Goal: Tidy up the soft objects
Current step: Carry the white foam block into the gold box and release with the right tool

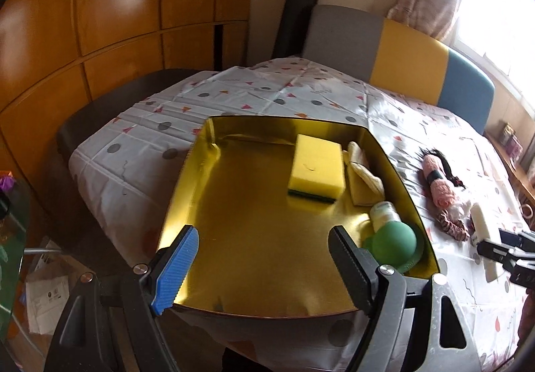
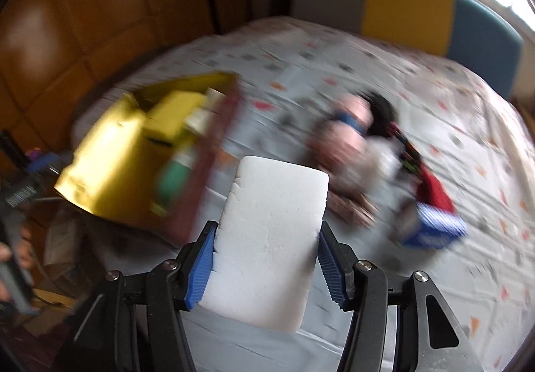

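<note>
On the patterned bench [image 1: 274, 94], the left tongs [image 1: 264, 258] hang wide open and empty over the gold box [image 1: 240, 205], while the right tongs [image 2: 265, 258] clamp a white foam block [image 2: 271, 238].

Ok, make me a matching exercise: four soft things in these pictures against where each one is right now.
Things:
1. white foam block
2. yellow sponge
3. green ball
4. pink yarn bundle

Places:
A. on the patterned tablecloth, outside the gold box
B. near right corner of the gold box
C. clamped in the right claw
D. towards the far side of the gold box, beside a cream cloth

Pairs: 1-C, 2-D, 3-B, 4-A
</note>
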The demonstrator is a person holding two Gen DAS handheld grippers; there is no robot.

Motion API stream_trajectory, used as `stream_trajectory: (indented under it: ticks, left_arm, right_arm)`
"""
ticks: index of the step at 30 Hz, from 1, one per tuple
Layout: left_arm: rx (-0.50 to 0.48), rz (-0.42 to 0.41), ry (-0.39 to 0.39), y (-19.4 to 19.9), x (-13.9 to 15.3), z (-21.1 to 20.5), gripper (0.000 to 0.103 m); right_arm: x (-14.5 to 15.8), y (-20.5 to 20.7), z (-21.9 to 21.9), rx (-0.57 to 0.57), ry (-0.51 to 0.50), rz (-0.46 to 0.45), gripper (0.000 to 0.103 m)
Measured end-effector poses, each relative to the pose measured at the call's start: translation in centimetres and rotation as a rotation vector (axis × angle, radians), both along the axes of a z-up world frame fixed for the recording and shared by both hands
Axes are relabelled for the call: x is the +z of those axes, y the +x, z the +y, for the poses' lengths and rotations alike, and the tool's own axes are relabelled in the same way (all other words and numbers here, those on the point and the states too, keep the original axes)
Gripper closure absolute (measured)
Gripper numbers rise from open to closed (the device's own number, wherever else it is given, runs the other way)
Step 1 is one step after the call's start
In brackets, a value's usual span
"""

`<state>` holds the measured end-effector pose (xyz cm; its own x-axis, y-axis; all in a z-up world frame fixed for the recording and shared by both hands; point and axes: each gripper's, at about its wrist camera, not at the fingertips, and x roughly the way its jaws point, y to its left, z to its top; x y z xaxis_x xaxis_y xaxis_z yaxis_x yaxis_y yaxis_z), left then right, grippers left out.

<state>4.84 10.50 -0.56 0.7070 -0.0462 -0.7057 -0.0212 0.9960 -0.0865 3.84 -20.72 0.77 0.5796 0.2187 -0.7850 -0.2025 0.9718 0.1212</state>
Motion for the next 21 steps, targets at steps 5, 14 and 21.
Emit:
stream_trajectory:
  ticks: [5,14,21]
  left_arm:
    - [0.048,0.001,-0.013,-0.1,-0.1,2.2,0.022]
    - [0.094,0.007,-0.023,-0.3,-0.4,4.4,0.022]
    - [0.084,0.021,-0.018,0.0,-0.9,4.3,0.022]
  right_arm:
    - [1.2,2.9,6.9,0.119,0.053,0.005,0.044]
    - [-3.1,8.0,17.4,0.247,0.006,0.133,0.043]
    - [-6.2,9.7,18.2,0.210,-0.046,0.172,0.037]
